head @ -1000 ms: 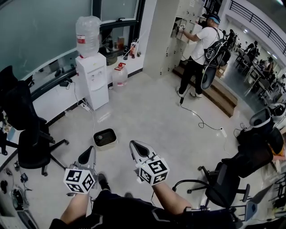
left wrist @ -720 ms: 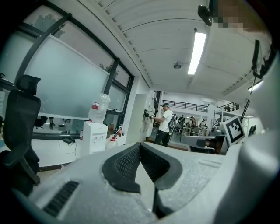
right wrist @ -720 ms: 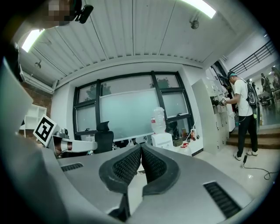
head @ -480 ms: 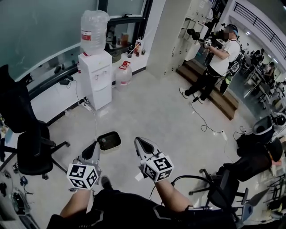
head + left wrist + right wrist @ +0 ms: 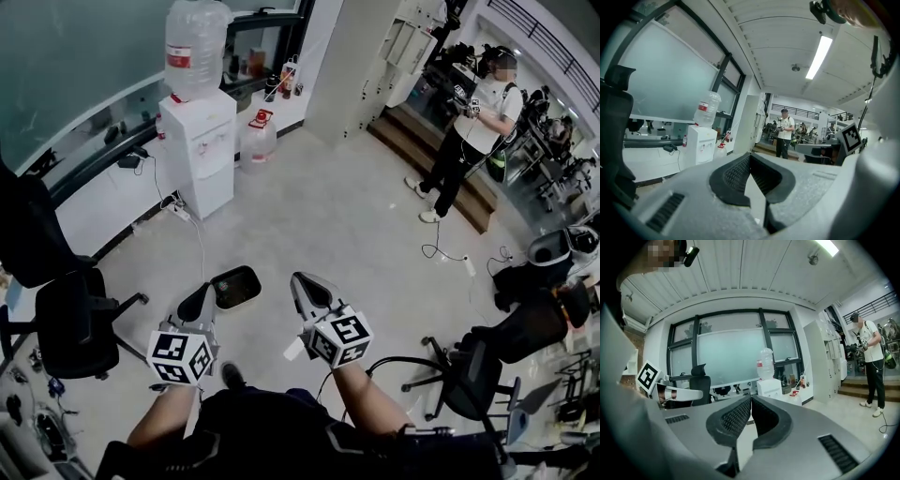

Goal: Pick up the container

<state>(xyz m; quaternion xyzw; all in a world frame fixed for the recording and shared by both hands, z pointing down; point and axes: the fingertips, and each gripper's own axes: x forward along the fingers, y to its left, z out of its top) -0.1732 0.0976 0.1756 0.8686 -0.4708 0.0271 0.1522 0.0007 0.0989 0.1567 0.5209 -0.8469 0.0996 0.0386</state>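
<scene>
- Left gripper (image 5: 204,295): fingers (image 5: 736,177) pressed shut, pad against pad, with nothing caught between.
- Right gripper (image 5: 305,284): likewise closed, fingers (image 5: 733,418) meeting at the tips and gripping nothing.
- Both held out low in front of the person's knees, pointing away and only slightly down, with the marker cubes toward the body.
- On the bare floor (image 5: 356,234): the container (image 5: 236,286), an open rounded tub with a pale rim and a dark inside, standing upright.
- In the head view, just past the left gripper's tip and a little to its right, with the near left rim overlapping that tip in the picture. No telling whether touching or apart.
- Between the two pairs of fingers, but much nearer the left pair, with a clear stretch of floor before the right pair.
- Not visible in either gripper view.
- Farther off, toward the windowed wall: a white water dispenser (image 5: 202,150) topped by a large bottle (image 5: 195,42), with a spare jug (image 5: 259,139) just beside it on the floor.
- At the left, well apart from the container: a black office chair (image 5: 61,314).
- At the upper right, far off: a person (image 5: 473,122) standing.
</scene>
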